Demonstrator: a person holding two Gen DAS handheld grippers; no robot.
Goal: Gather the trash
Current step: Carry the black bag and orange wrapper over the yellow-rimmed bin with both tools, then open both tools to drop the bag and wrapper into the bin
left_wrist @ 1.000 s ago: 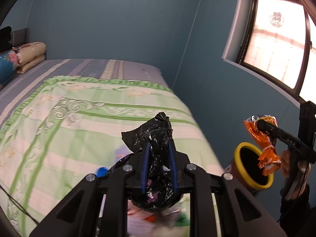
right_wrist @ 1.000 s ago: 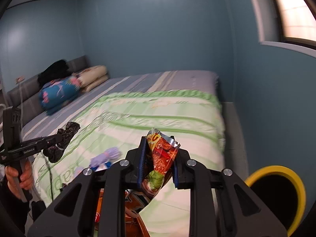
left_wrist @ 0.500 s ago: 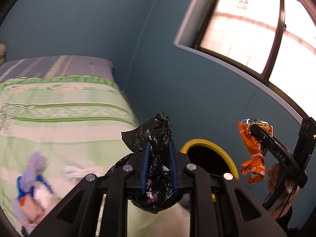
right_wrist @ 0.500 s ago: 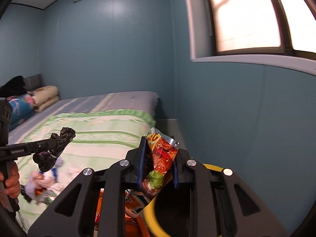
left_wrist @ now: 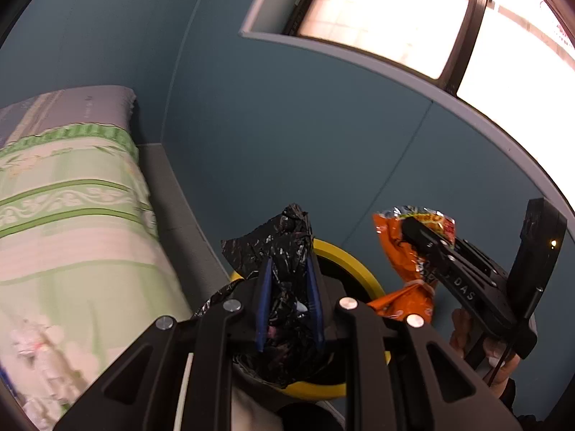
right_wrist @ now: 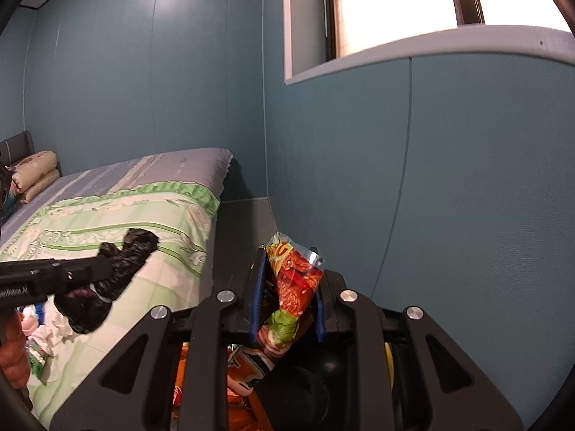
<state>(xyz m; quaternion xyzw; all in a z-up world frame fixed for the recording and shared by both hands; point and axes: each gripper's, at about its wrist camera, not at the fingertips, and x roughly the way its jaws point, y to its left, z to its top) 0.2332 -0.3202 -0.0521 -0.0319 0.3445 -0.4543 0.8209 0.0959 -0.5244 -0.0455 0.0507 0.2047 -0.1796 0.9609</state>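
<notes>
Trash bin (left_wrist: 354,267) under both loads: left gripper (left_wrist: 287,269) clamps black bag (left_wrist: 276,248), right gripper (right_wrist: 287,287) clamps snack wrapper (right_wrist: 293,280); centre over opening before release

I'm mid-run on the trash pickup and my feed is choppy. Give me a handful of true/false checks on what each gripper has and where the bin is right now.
1. The left gripper is shut on a black plastic bag. True.
2. The right gripper is open, holding nothing. False: it is shut on an orange snack wrapper.
3. The yellow-rimmed bin stands on the floor beside the bed. True.
4. The black plastic bag already lies inside the bin. False: it is clamped in the left gripper above the rim.
5. Loose litter lies on the green bedspread. True: a pale pile shows at the lower left of the right wrist view.
</notes>
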